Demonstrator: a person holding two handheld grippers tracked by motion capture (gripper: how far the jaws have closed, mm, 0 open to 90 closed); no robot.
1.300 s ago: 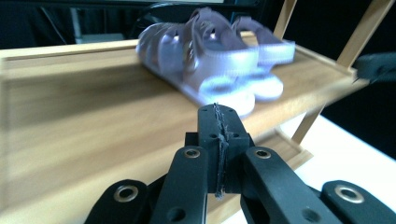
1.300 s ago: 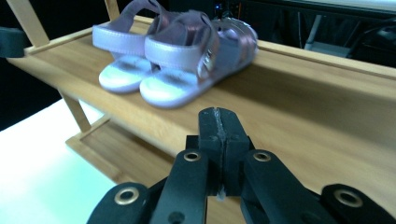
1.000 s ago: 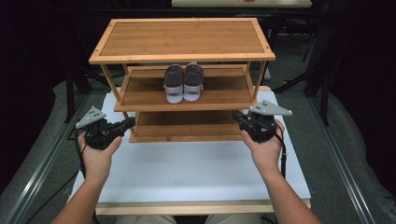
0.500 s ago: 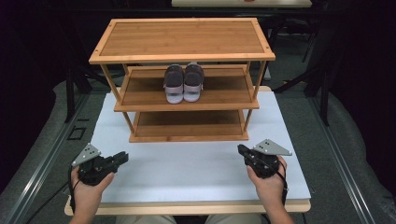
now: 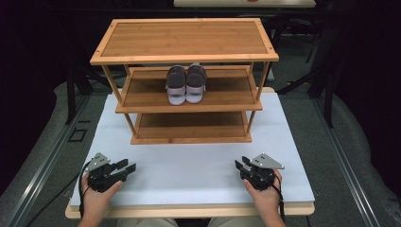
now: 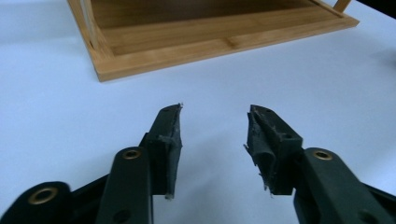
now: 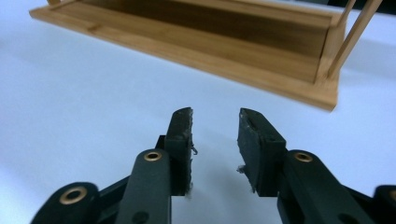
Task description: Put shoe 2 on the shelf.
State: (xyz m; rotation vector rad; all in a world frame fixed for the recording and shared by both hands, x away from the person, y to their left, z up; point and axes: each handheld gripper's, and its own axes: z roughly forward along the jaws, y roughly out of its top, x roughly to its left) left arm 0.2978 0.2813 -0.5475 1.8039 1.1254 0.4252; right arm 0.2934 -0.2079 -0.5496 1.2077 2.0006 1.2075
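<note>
In the high view, the left gripper (image 5: 124, 169) and right gripper (image 5: 242, 165) rest low in frame, jaws just opened, empty. Grey shoes (image 5: 186, 84) sit centre on the rack (image 5: 184, 56) (gripper views catch its bottom shelf at top).

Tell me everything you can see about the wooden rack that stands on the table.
The wooden rack looks like light bamboo, with three flat tiers joined by thin corner posts. The top tier is the widest and bare. A pair of grey shoes sits side by side on the middle tier, toes toward the person. The bottom tier holds nothing. The rack stands upright at the far half of the white table, its base resting on that surface. Neither hand-held gripper touches it.
</note>
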